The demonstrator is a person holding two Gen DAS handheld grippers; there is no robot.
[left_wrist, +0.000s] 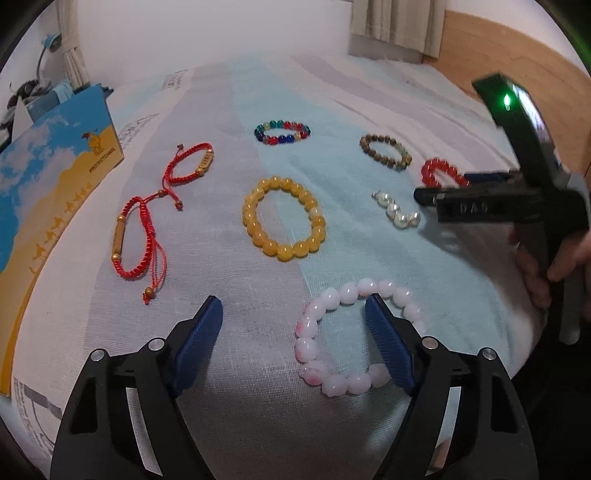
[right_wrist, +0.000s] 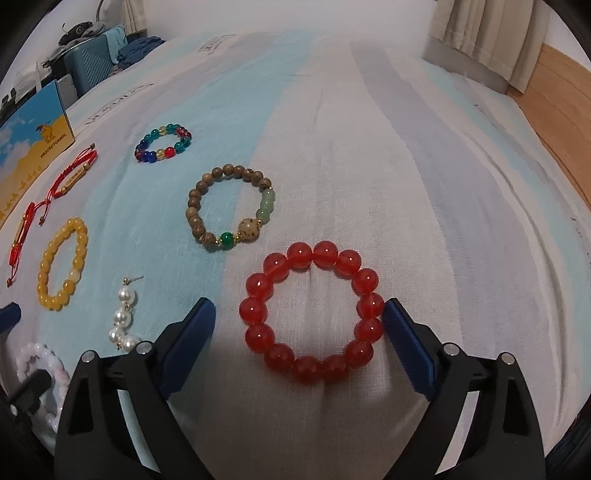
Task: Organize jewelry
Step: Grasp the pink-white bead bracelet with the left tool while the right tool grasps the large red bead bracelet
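Several bracelets lie on a striped cloth. My left gripper [left_wrist: 293, 308] is open; its right finger sits inside the ring of a pink-white bead bracelet [left_wrist: 332, 302]. My right gripper [right_wrist: 299, 310] is open around a red bead bracelet [right_wrist: 255, 310], which lies between the fingers. A yellow bead bracelet [left_wrist: 255, 225], two red cord bracelets [left_wrist: 127, 240], a multicolour bead bracelet [left_wrist: 282, 132], a brown wooden bead bracelet [right_wrist: 195, 206] and a pearl piece [right_wrist: 123, 317] lie further off. The right gripper also shows in the left wrist view [left_wrist: 439, 192] beside the red bracelet [left_wrist: 430, 171].
A blue and yellow box [left_wrist: 48, 173] stands at the left edge of the cloth. A wooden headboard [left_wrist: 517, 62] runs along the right. Curtains [right_wrist: 480, 33] hang behind. A suitcase and clutter [right_wrist: 88, 55] sit at the far left.
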